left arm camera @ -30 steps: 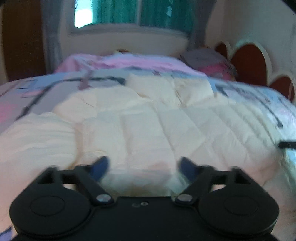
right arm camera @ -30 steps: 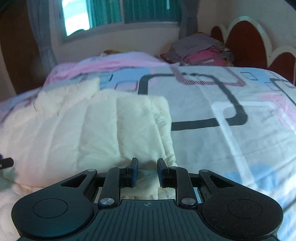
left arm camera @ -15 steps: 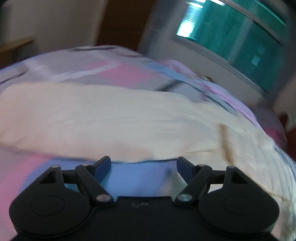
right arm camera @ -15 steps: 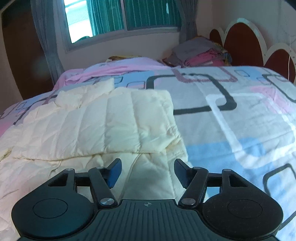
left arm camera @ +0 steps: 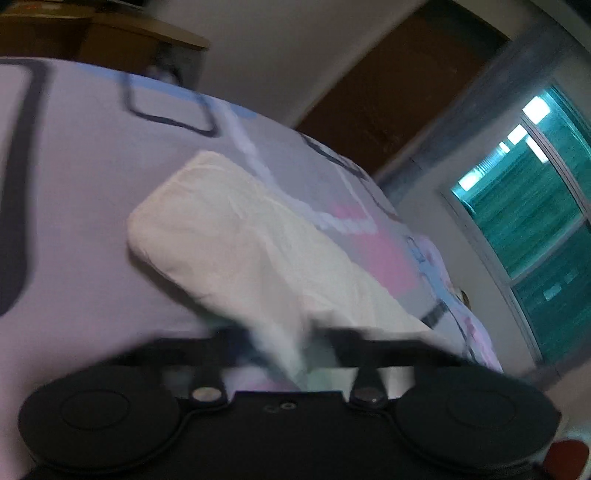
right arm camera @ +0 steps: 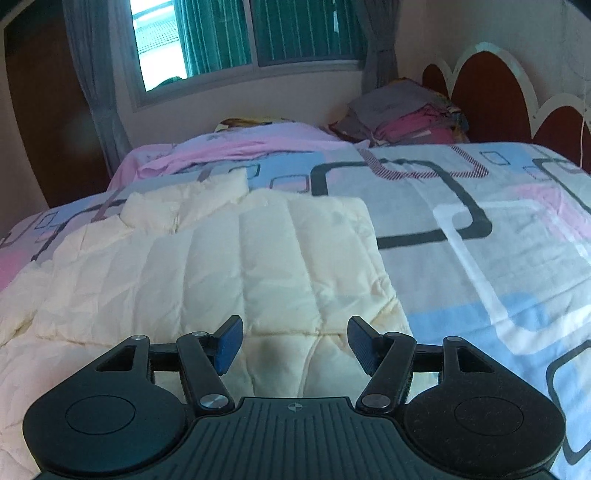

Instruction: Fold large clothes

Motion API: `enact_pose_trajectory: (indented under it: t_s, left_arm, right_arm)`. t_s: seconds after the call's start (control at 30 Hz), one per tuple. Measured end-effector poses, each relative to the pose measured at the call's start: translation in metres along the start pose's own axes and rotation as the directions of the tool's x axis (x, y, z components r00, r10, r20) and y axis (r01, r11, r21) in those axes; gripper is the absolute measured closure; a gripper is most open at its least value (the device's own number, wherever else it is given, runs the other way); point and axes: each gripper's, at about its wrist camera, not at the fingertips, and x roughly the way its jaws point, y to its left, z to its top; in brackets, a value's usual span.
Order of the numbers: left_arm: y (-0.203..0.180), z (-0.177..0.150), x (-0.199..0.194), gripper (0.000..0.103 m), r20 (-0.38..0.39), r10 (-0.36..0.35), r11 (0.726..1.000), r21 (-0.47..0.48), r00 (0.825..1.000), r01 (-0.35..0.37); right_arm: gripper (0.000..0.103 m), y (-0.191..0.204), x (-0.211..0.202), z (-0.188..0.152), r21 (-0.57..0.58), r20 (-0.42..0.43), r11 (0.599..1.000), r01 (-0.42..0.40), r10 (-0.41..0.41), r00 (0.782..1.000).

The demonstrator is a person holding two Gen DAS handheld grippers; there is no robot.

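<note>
A cream quilted jacket (right arm camera: 229,266) lies spread on the patterned bedsheet (right arm camera: 480,229), with its right side folded inward. My right gripper (right arm camera: 294,345) is open and empty, hovering just above the jacket's near edge. In the left wrist view a cream sleeve (left arm camera: 236,240) stretches away across the sheet (left arm camera: 74,184). My left gripper (left arm camera: 284,347) is blurred by motion; its fingers look closed in around the near end of the sleeve.
A stack of folded clothes (right arm camera: 406,114) sits at the far right of the bed by the scalloped headboard (right arm camera: 491,92). A pink cloth (right arm camera: 240,147) lies at the far edge under the window (right arm camera: 243,33). A wooden door (left arm camera: 399,88) stands beyond the bed.
My right gripper opened, let go of the jacket edge and drew back. My left gripper swung left to the sleeve and its fingers closed in on it.
</note>
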Motion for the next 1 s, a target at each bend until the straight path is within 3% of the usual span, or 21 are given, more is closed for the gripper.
enact_pose_trajectory:
  t_s: [0.1,0.27,0.4,0.53,0.63,0.73,0.87,1.0]
  left_arm:
    - [-0.029,-0.002,-0.009,0.101,0.040,-0.051,0.989,0.139,0.998,0.045]
    - [-0.097,-0.018,-0.030,0.101,0.037,-0.186,0.931,0.326,0.982,0.164]
    - [-0.160,-0.048,-0.034,0.101,-0.032,-0.283,0.842,0.471,0.958,0.264]
    - [-0.222,-0.095,-0.029,0.101,-0.155,-0.341,0.732,0.575,0.927,0.365]
    - [-0.262,-0.134,-0.023,0.101,-0.257,-0.346,0.646,0.633,0.902,0.428]
    - [-0.292,-0.168,-0.011,0.101,-0.341,-0.341,0.577,0.660,0.876,0.482]
    - [-0.322,-0.208,0.003,0.101,-0.438,-0.328,0.517,0.658,0.837,0.547]
    - [-0.332,-0.245,-0.008,0.101,-0.506,-0.334,0.450,0.656,0.795,0.606]
  right_arm:
    - [0.040,0.001,0.000,0.005,-0.007,0.014,1.000,0.000,0.000,1.000]
    - [0.040,-0.003,-0.001,0.013,-0.001,0.043,1.000,0.012,-0.012,0.999]
    - [0.040,-0.009,0.000,0.015,0.013,0.047,1.000,0.007,-0.008,0.999]
    - [0.040,-0.015,-0.001,0.017,0.033,0.056,0.999,-0.004,0.002,0.998]
    - [0.040,-0.022,-0.002,0.018,0.057,0.064,0.998,-0.008,0.005,0.998]
    - [0.040,-0.031,-0.003,0.021,0.092,0.074,0.996,-0.007,0.001,0.997]
    - [0.040,-0.047,-0.007,0.023,0.127,0.085,0.992,0.002,-0.013,0.996]
    - [0.040,-0.066,-0.011,0.024,0.159,0.085,0.987,0.016,-0.030,0.996]
